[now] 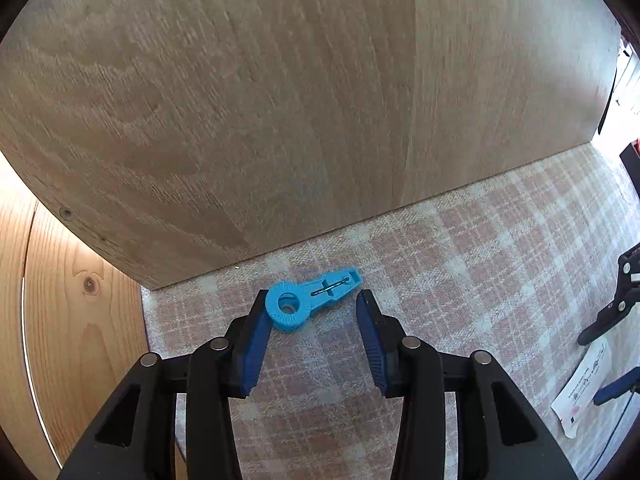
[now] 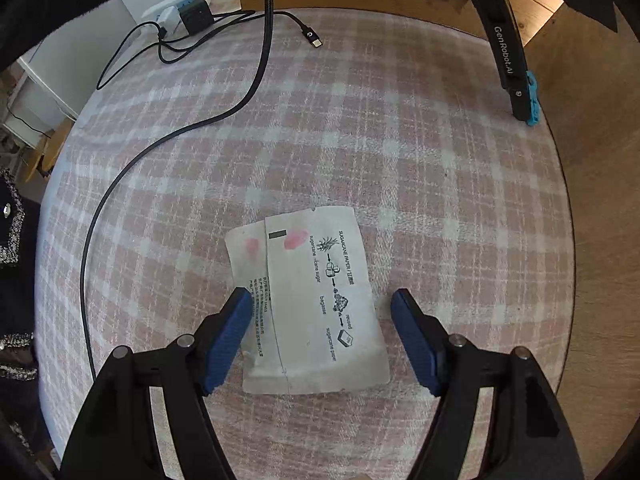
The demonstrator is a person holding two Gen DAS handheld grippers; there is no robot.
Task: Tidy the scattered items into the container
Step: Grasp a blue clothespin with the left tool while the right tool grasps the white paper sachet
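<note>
Left wrist view: looks forward and down along the left tongs (image 1: 312,300), low and close to the checked cloth (image 1: 500,248), facing a wooden panel (image 1: 280,100) that fills the upper frame. Right wrist view: sits higher, tilted down over the right tongs (image 2: 320,300), taking in most of the cloth. Shared ground: blue clip (image 1: 308,296), paper packet (image 1: 580,392), and each view catches the other's tongs at its right edge.
</note>
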